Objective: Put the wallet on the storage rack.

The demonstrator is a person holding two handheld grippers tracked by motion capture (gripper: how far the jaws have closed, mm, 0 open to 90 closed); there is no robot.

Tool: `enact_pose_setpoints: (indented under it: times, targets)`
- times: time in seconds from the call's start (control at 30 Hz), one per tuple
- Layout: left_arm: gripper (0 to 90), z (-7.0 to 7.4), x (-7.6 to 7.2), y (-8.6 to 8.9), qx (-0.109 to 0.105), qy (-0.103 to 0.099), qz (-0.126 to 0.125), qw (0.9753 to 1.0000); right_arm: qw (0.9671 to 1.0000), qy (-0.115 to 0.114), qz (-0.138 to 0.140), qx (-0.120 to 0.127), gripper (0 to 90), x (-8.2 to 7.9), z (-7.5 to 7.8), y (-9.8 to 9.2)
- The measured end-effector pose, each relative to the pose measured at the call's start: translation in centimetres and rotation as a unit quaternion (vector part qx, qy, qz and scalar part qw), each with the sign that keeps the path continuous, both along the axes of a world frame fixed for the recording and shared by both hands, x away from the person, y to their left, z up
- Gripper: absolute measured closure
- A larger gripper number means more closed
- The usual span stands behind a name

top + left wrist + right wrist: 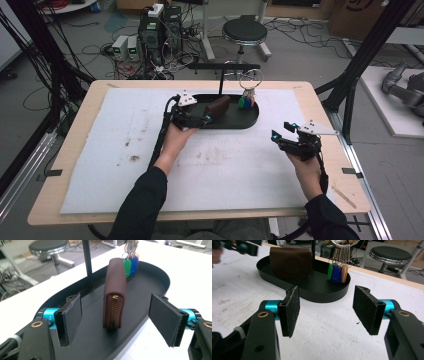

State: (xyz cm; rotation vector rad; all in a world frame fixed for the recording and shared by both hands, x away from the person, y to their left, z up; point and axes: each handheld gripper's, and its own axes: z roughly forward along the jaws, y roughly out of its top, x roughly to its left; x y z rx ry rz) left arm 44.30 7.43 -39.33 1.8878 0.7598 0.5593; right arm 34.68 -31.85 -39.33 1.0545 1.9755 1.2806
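A brown zipped wallet (114, 291) stands on edge in a black oval tray (250, 120). My left gripper (204, 120) is open at the tray's near left rim, its pads (72, 317) either side of the wallet's zipper end without touching it. A ring of coloured key tags (338, 271) hangs from a black stand (221, 75) at the tray's right end. My right gripper (281, 133) is open over the white mat, right of the tray, nothing between its pads (367, 308). The wallet (290, 262) shows broadside in the right gripper view.
A white foam mat (210, 170) covers the wooden table (327, 105). A black stool (244, 32), power units and cables stand on the floor beyond the far edge. Black frame posts (365, 55) rise at the right.
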Motion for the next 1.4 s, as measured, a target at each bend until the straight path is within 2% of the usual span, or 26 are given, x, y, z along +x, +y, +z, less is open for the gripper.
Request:
enact_pose_setpoints:
  times: [0.13,0.27,0.37,0.53,0.63,0.73,0.93,1.03,1.1,1.2,1.4]
  targets:
    - [26.9,0.7,-1.8,1.6,-0.007,-0.006,-0.004,1.0000,1.0000,0.001,0.003,-0.004,39.1,0.0,0.0,0.2]
    - [26.9,1.3,-3.7,3.5,-0.012,0.004,-0.008,0.9999,1.0000,0.002,0.002,-0.004,38.9,0.1,-0.1,0.2]
    - [26.8,1.5,-5.4,4.9,-0.017,-0.001,-0.009,0.9998,1.0000,0.004,0.001,-0.003,38.8,0.1,-0.1,0.2]
    - [26.3,1.3,-7.9,7.6,-0.030,-0.002,-0.009,0.9995,1.0000,0.006,0.002,-0.006,38.6,0.3,-0.2,0.1]
    - [26.0,1.0,-9.1,9.0,-0.033,-0.001,-0.006,0.9994,1.0000,0.006,0.001,-0.005,38.5,0.4,-0.2,0.0]
    - [25.8,0.6,-10.1,10.4,-0.046,-0.002,-0.002,0.9989,1.0000,0.007,-0.001,-0.004,38.6,0.4,-0.3,0.0]
    - [25.4,-0.2,-11.2,12.9,-0.055,-0.005,0.012,0.9984,0.9999,0.009,-0.005,-0.002,38.3,0.5,-0.3,-0.3]
    - [25.1,-0.7,-11.6,13.9,-0.055,-0.013,0.023,0.9981,0.9999,0.008,-0.005,-0.005,38.0,0.4,-0.3,-0.5]
    - [25.1,-1.0,-11.6,14.5,-0.059,-0.009,0.028,0.9978,0.9999,0.010,-0.005,-0.003,37.4,0.4,-0.3,-0.6]
    - [25.0,-1.1,-11.6,14.9,-0.062,-0.006,0.037,0.9974,0.9999,0.012,-0.001,-0.003,36.3,0.3,-0.4,-0.7]
    - [25.1,-1.0,-11.7,14.7,-0.070,-0.011,0.035,0.9969,0.9998,0.015,0.008,-0.010,34.8,0.3,-0.4,-0.4]
